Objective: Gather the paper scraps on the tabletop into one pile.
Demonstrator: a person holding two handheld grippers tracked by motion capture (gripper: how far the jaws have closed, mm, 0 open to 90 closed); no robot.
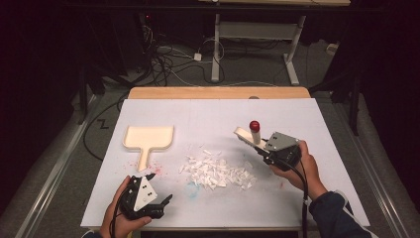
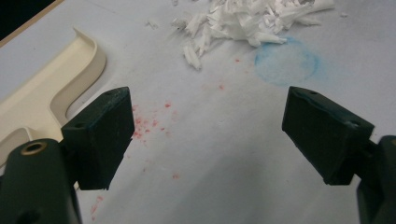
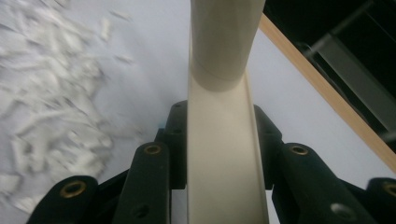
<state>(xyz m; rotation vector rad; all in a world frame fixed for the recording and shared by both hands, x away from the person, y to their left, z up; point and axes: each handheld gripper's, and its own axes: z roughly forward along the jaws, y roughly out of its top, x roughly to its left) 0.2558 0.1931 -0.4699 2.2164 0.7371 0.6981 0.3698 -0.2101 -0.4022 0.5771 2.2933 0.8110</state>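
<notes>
A cream dustpan (image 1: 148, 138) lies flat at the table's left, its handle toward the front. A pile of white paper shreds (image 1: 218, 172) sits mid-table. My right gripper (image 1: 262, 150) is shut on a cream hand tool (image 1: 245, 135) with a red knob (image 1: 254, 125), held tilted just right of the pile. In the right gripper view the tool's cream handle (image 3: 224, 154) runs up between the jaws, with the shreds (image 3: 51, 116) to its left. My left gripper (image 1: 162, 197) hovers open near the front left edge; its view shows the dustpan (image 2: 42, 88) at left and the shreds (image 2: 243, 21) ahead.
The white table sheet (image 1: 307, 124) has red specks (image 2: 144, 126) and a faint blue ring stain (image 2: 287, 60) near the left gripper. A wooden table edge (image 1: 218, 92) runs along the back. Cables and desk legs (image 1: 216, 49) lie on the floor beyond.
</notes>
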